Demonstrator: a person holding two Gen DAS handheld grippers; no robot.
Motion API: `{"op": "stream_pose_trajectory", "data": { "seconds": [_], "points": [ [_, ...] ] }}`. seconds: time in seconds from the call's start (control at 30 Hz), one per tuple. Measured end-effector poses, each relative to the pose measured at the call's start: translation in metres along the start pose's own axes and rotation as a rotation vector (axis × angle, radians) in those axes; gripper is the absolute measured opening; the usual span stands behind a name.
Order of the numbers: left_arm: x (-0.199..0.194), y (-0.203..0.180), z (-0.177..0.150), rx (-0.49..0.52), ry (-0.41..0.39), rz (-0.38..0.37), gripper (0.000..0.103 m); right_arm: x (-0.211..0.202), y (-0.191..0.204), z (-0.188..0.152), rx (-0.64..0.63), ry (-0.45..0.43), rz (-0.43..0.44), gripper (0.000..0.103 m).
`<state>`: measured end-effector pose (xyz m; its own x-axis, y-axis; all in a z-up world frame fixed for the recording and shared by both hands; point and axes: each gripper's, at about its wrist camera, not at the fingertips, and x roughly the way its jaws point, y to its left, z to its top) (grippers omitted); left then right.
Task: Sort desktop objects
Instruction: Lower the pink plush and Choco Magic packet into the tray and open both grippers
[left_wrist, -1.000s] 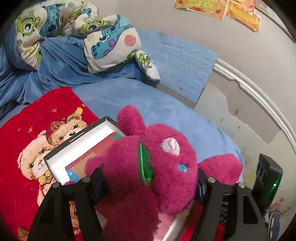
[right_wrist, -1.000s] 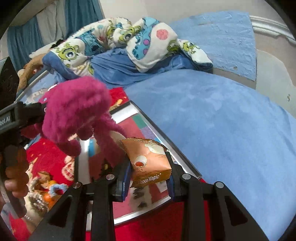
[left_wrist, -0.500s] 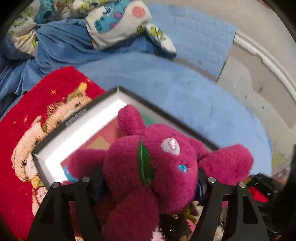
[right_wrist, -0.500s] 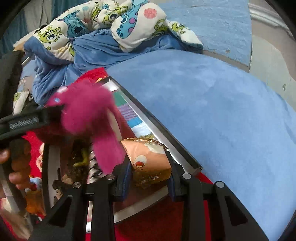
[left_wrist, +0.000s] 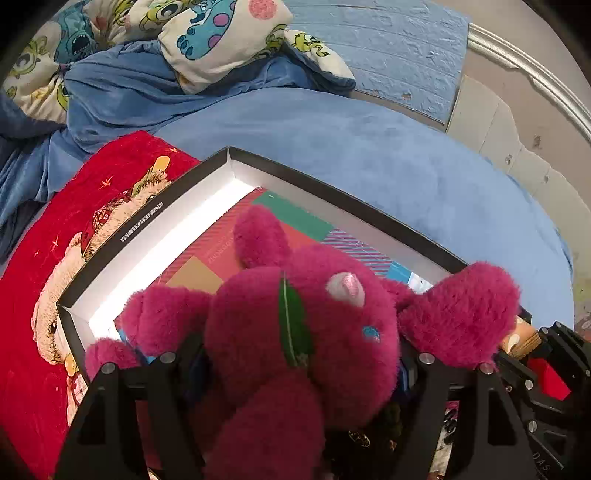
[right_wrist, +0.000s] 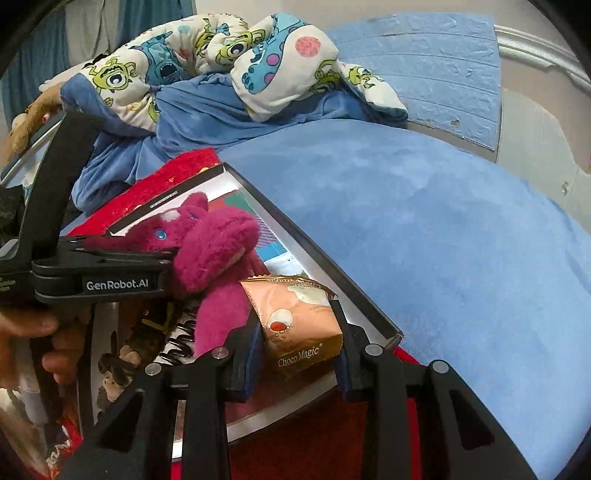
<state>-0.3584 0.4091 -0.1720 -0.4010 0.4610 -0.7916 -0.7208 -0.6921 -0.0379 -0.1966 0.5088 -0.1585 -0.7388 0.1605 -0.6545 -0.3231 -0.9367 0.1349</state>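
My left gripper (left_wrist: 299, 354) is shut on a magenta plush bear (left_wrist: 314, 332) and holds it low over the open black-rimmed box (left_wrist: 332, 195). The bear also shows in the right wrist view (right_wrist: 218, 254), clamped in the left gripper (right_wrist: 162, 266) above the box (right_wrist: 325, 273). My right gripper (right_wrist: 299, 350) is shut on an orange Choco Magic snack packet (right_wrist: 299, 325) at the box's near right corner. The packet's edge shows in the left wrist view (left_wrist: 517, 336).
The box lies on a red bear-print blanket (left_wrist: 55, 236) on a blue bed (right_wrist: 424, 229). A crumpled monster-print quilt (left_wrist: 207, 37) lies behind. Dark small items and a spring (right_wrist: 181, 339) lie in the box. A grey wall (left_wrist: 517, 110) runs at right.
The left gripper has brought the bear lower and further over the box. The right gripper with the packet has stayed at the box's near corner.
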Motion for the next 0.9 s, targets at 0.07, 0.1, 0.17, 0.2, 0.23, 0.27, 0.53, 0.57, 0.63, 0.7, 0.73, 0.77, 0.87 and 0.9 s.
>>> {"op": "stream_pose_trajectory", "data": {
  "seconds": [0.07,0.1,0.17,0.2,0.23,0.27,0.53,0.57,0.63,0.7,0.73,0.77,0.87,0.9],
  "points": [
    [0.0,-0.001,0.0,0.003,0.0,0.003,0.078,0.0,0.0,0.0,-0.006,-0.002,0.003,0.033],
    [0.0,-0.001,0.0,0.006,0.0,0.01,0.078,0.0,0.0,0.0,-0.003,-0.002,0.007,0.034],
    [0.001,-0.003,-0.001,0.018,0.0,0.024,0.078,0.0,-0.002,0.001,-0.001,0.005,0.019,0.034],
    [0.0,-0.004,-0.001,0.024,-0.001,0.031,0.078,0.0,-0.002,0.0,-0.003,0.009,0.021,0.034],
    [0.0,-0.004,-0.001,0.026,-0.001,0.033,0.078,0.0,-0.002,0.0,-0.007,0.012,0.024,0.034],
    [0.0,-0.003,-0.001,0.026,-0.001,0.032,0.078,0.0,-0.002,0.001,-0.008,0.013,0.025,0.034],
    [0.0,-0.003,-0.002,0.021,-0.004,0.04,0.078,0.001,0.007,-0.001,-0.046,0.0,-0.024,0.036],
    [0.0,-0.002,-0.002,0.018,-0.002,0.044,0.078,0.001,0.011,-0.002,-0.065,-0.002,-0.043,0.038],
    [0.0,-0.004,-0.002,0.02,-0.004,0.052,0.079,0.002,0.017,-0.003,-0.098,-0.005,-0.073,0.04],
    [0.0,-0.003,-0.002,0.014,-0.003,0.058,0.081,0.002,0.02,-0.003,-0.111,-0.008,-0.089,0.041],
    [0.001,-0.002,-0.002,0.006,0.0,0.058,0.082,0.002,0.02,-0.004,-0.112,-0.01,-0.092,0.041],
    [0.001,-0.001,-0.002,-0.001,0.003,0.058,0.083,0.002,0.02,-0.003,-0.112,-0.011,-0.092,0.041],
    [0.002,0.002,-0.003,-0.034,0.014,0.078,0.091,0.002,0.02,-0.004,-0.116,-0.012,-0.09,0.044],
    [0.003,0.005,-0.003,-0.051,0.018,0.079,0.092,0.002,0.02,-0.004,-0.12,-0.011,-0.09,0.045]
  ]
}}
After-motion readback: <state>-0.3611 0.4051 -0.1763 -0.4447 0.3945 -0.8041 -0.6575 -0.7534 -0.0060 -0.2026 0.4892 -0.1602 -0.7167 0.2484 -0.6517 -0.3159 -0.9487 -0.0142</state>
